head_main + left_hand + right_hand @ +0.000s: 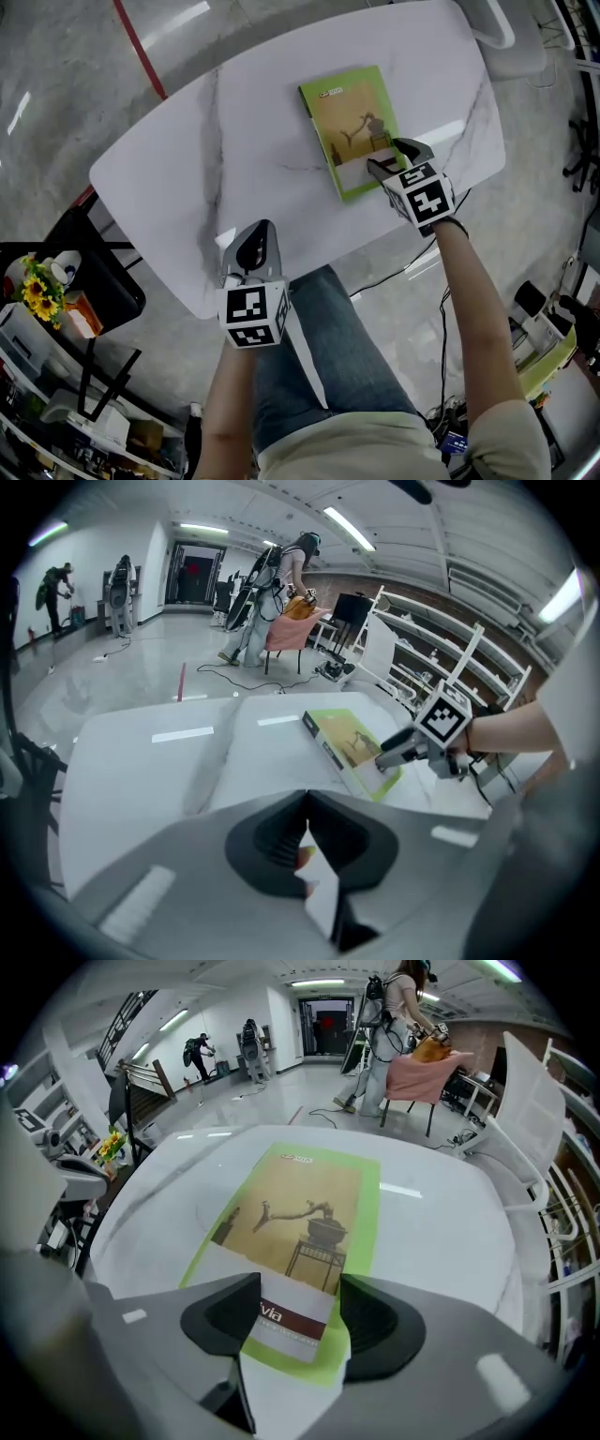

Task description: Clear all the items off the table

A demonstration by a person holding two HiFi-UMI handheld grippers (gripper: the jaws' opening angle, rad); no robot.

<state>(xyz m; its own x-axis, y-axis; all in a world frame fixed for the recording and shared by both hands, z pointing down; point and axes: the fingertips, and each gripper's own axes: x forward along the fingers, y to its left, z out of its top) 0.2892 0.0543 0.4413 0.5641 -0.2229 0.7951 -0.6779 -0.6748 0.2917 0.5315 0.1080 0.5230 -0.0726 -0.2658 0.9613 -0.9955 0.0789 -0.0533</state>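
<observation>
Right gripper view, book [300, 1213] beneath hand-held gripper [298, 1290] jaws

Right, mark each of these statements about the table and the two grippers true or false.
1. A green book lies flat on the table. True.
2. The left gripper holds the book. False: its jaws are shut on nothing, away from the book.
3. The right gripper is over the book's near end. True.
4. The right gripper's jaws are pressed together. False: they stand apart above the cover.
5. A mug stands beside the book. False: the book is the only item on the table.
</observation>
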